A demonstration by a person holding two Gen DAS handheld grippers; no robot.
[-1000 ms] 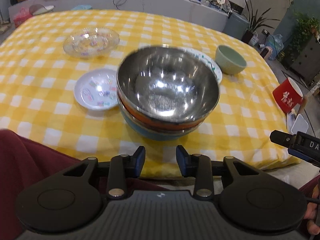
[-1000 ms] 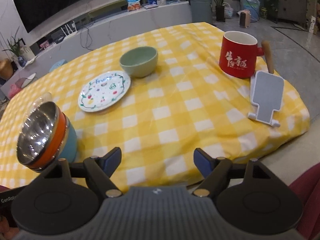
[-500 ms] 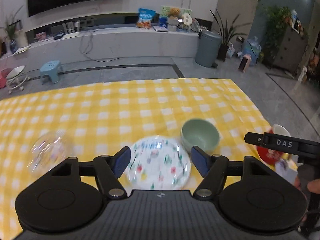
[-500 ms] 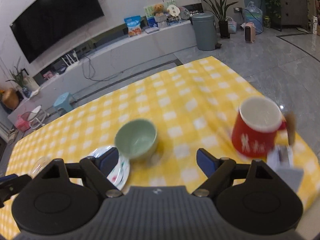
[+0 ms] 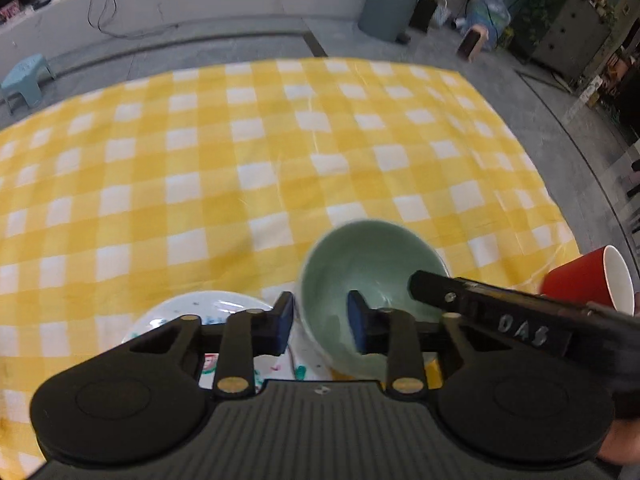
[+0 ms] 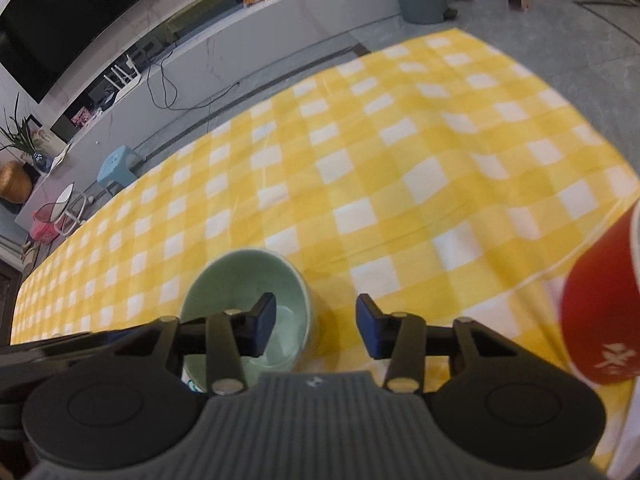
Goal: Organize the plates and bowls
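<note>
A pale green bowl (image 5: 360, 280) stands upright on the yellow checked tablecloth (image 5: 240, 160). My left gripper (image 5: 319, 325) is open with its fingers astride the bowl's left rim, one inside and one outside. My right gripper (image 6: 316, 326) is open astride the right rim of the bowl (image 6: 240, 288) in the right wrist view, left finger inside. A white plate with coloured marks (image 5: 192, 316) lies just left of the bowl, partly hidden by the left gripper. The right gripper's body crosses the left wrist view at the right.
A red mug (image 6: 604, 316) with white characters stands close on the right, also in the left wrist view (image 5: 588, 280). The table's far and right edges drop to a grey floor. A blue stool (image 6: 116, 168) and a low white bench stand beyond.
Both grippers have come forward and down to the green bowl, one at each side of its rim. The left jaws have narrowed. The stacked metal bowl has left both views.
</note>
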